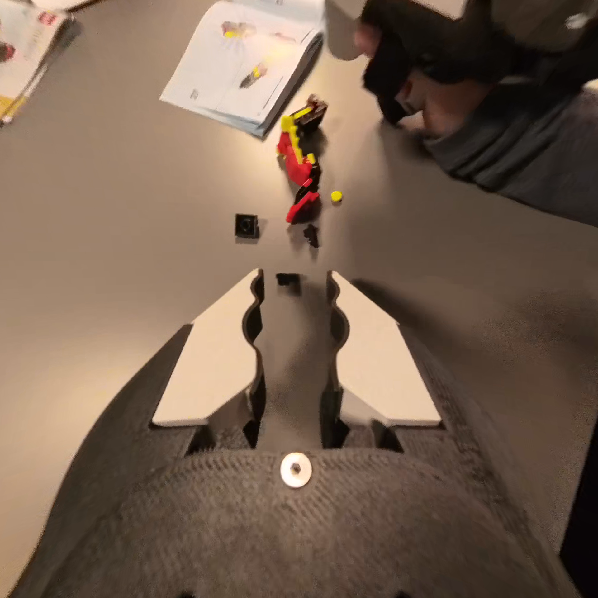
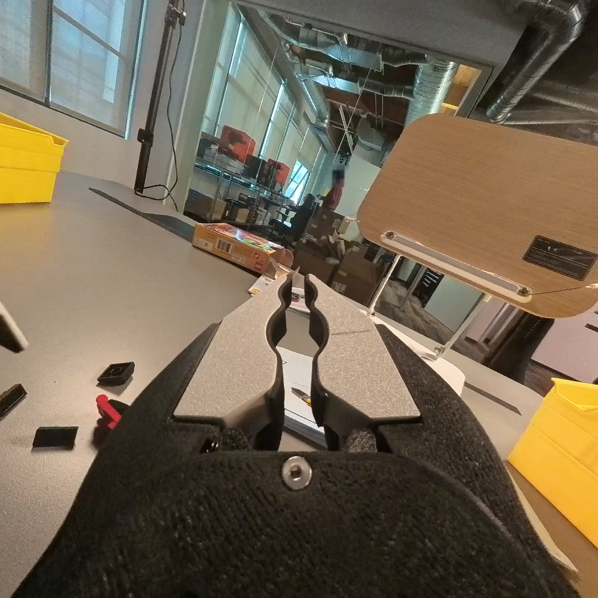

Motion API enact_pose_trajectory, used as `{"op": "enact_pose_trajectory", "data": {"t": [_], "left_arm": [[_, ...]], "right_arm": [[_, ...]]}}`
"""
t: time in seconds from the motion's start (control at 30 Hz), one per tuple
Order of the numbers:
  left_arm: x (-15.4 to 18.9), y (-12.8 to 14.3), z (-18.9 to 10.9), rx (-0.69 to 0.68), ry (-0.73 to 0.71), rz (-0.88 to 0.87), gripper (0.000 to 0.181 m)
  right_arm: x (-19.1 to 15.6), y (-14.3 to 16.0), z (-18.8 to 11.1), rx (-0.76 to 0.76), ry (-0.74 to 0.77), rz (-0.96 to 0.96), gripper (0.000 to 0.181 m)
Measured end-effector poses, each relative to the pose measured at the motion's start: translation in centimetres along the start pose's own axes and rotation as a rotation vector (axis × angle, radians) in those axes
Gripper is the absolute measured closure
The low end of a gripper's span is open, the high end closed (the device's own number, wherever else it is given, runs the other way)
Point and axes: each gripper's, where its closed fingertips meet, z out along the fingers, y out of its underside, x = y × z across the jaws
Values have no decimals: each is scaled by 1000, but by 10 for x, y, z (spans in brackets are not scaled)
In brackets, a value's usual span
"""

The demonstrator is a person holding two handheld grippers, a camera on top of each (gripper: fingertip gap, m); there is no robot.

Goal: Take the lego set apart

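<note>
In the left wrist view a part-dismantled red, yellow and black lego model lies on the grey table. Loose beside it are a yellow round stud, a black square piece and a small black piece. My left gripper is open, and a small black piece lies on the table between its tips. My right gripper is empty, its jaws a narrow gap apart, above a booklet. A red piece and black pieces lie to its left.
An open instruction booklet lies beyond the model. A person's hand and dark sleeve are at the far right, blurred. A lego box, yellow bins and a wooden board on a stand surround the work area. The gap from one gripper's tips to the other's is roughly 15 centimetres. Between my left fingertips and the yellow round stud there is roughly 8 centimetres.
</note>
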Motion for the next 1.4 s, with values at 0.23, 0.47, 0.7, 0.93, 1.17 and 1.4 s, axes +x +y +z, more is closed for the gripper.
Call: {"op": "enact_pose_trajectory", "data": {"t": [0.23, 0.47, 0.7, 0.93, 1.17, 1.4], "left_arm": [[-5, 12, 12, -94, 68, -49, 148], [-6, 13, 18, -100, 42, -10, 166], [-82, -12, -138, 295, -534, -165, 166], [-179, 139, -252, -113, -868, -652, 167], [-202, 170, -265, -224, -1026, -743, 90], [-121, 0, -179, 285, -690, -208, 129]], "right_arm": [[1, 0, 0, -1, 4, 8, 176], [0, 0, 0, 0, -2, 4, 176], [-1, 0, 0, -1, -4, -1, 176], [-3, 0, 0, -1, -6, -9, 176], [-3, 0, 0, -1, -6, -11, 177], [-2, 0, 0, 0, -6, -9, 177]]}}
